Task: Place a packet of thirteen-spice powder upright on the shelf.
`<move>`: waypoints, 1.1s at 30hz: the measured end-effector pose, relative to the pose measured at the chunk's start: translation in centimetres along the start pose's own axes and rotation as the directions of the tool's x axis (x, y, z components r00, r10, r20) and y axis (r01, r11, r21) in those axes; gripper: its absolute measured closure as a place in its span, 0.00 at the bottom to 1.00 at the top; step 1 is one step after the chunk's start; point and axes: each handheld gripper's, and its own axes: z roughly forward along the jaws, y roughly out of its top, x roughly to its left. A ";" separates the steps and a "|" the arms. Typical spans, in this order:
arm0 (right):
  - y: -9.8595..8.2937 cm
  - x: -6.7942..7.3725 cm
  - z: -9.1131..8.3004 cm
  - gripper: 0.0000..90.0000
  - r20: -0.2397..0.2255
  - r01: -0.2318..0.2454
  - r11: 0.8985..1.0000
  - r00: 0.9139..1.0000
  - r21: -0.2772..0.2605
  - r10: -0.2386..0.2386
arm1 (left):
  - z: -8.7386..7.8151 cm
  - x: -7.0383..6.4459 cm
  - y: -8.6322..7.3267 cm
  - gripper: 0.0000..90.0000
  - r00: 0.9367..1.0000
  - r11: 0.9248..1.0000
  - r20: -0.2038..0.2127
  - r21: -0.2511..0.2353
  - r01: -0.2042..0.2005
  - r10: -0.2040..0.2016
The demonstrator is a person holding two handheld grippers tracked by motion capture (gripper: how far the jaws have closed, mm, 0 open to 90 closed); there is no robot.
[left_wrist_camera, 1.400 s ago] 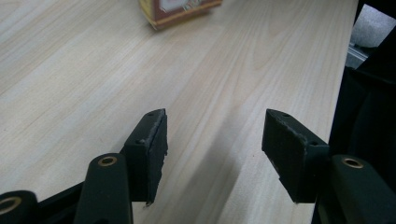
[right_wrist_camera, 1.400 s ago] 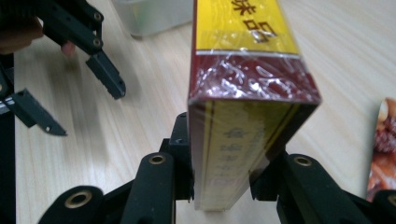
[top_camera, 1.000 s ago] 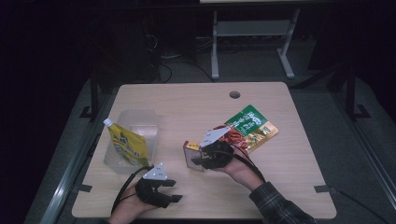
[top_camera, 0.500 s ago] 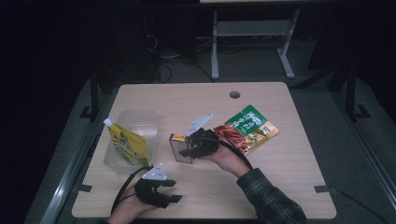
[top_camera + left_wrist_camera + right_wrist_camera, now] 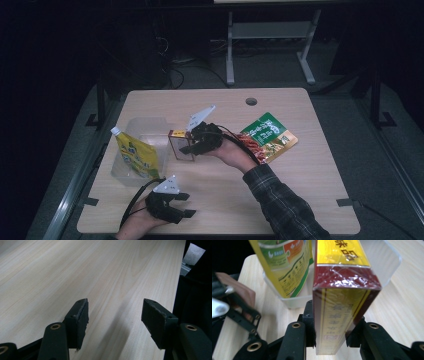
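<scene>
High view: right gripper (image 5: 187,146) clamped the red-and-yellow box (image 5: 180,144) at frame centre, beside the clear bin (image 5: 145,131).

Left gripper view: left gripper (image 5: 113,315) jaws stood wide over bare table (image 5: 75,272).

Right gripper view: box pinched bottom centre.

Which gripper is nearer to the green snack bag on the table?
The right gripper: it holds the red box just left of the green bag. The left gripper rests by the near table edge, farther away.
</scene>
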 end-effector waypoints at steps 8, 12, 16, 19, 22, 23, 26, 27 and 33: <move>2.2 0.2 1.4 0.75 -0.001 0.058 0.998 0.998 0.001 -0.058 | 0.1 -0.1 0.1 0.38 1.000 1.000 0.009 0.004 -0.025 0.025; 3.4 0.1 2.2 0.75 -0.009 0.084 0.996 0.996 0.000 -0.084 | 0.2 -0.2 0.1 0.38 1.000 1.000 0.014 0.003 -0.022 0.022; 4.2 0.0 2.9 0.75 -0.015 0.098 0.995 0.995 -0.004 -0.099 | 0.2 -0.2 0.1 0.38 1.000 1.000 0.016 0.004 -0.025 0.024; 4.7 -0.1 3.5 0.75 -0.016 0.103 0.995 0.995 -0.001 -0.103 | 0.2 -0.2 0.1 0.38 0.999 0.999 0.016 0.005 -0.031 0.031; 5.1 -0.2 3.9 0.75 -0.022 0.104 0.995 0.994 -0.011 -0.104 | 0.2 -0.2 0.2 0.38 0.999 0.999 0.014 0.014 -0.048 0.048; 5.2 -0.2 4.1 0.75 -0.021 0.101 0.995 0.995 -0.014 -0.101 | 0.2 -0.2 0.1 0.38 0.999 0.999 0.016 0.011 -0.044 0.044; 5.4 -0.2 4.6 0.75 -0.032 0.094 0.995 0.995 -0.019 -0.095 | 0.3 -0.3 0.2 0.38 0.999 0.999 0.021 0.008 -0.042 0.042; 5.4 -0.2 4.8 0.75 -0.033 0.097 0.995 0.995 -0.019 -0.098 | 0.3 -0.3 0.2 0.38 0.999 0.999 0.021 0.007 -0.049 0.049; 5.7 -0.4 6.0 0.75 -0.041 0.088 0.996 0.995 -0.021 -0.089 | 0.3 -0.4 0.2 0.38 0.999 0.999 0.025 0.007 -0.045 0.045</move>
